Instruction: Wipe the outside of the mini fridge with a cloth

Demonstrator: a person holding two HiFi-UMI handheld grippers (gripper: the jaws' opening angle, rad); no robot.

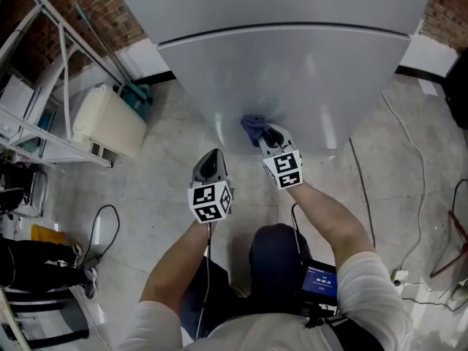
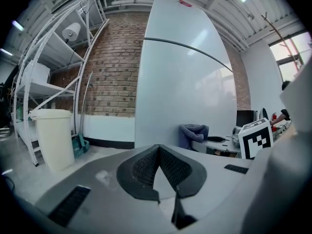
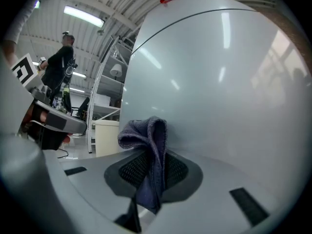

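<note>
Tightly pinched nubby cloth (image 3: pixel 146 145), smooth grey fridge (image 1: pixel 292 72)

The mini fridge (image 1: pixel 292 72) stands on the floor (image 1: pixel 183 145) straight ahead of the person, its back to a brick wall (image 1: pixel 95 13). The cloth (image 1: pixel 254 128) lies against the lower door, low down and left of its middle, pinched between the jaws of the right claw (image 1: pixel 267 134). The left claw (image 1: pixel 211 156) hangs left of the right one and nearer the person, clear of the fridge, jaws together on nothing. Left of the fridge a bin (image 1: pixel 110 121) sits on the floor, with a dustpan (image 1: pixel 135 93) between the 2, by the wall. A shelving rack (image 1: pixel 44 86) rises left of the bin. Cables (image 1: pixel 421 168) trail over the floor at the right.
</note>
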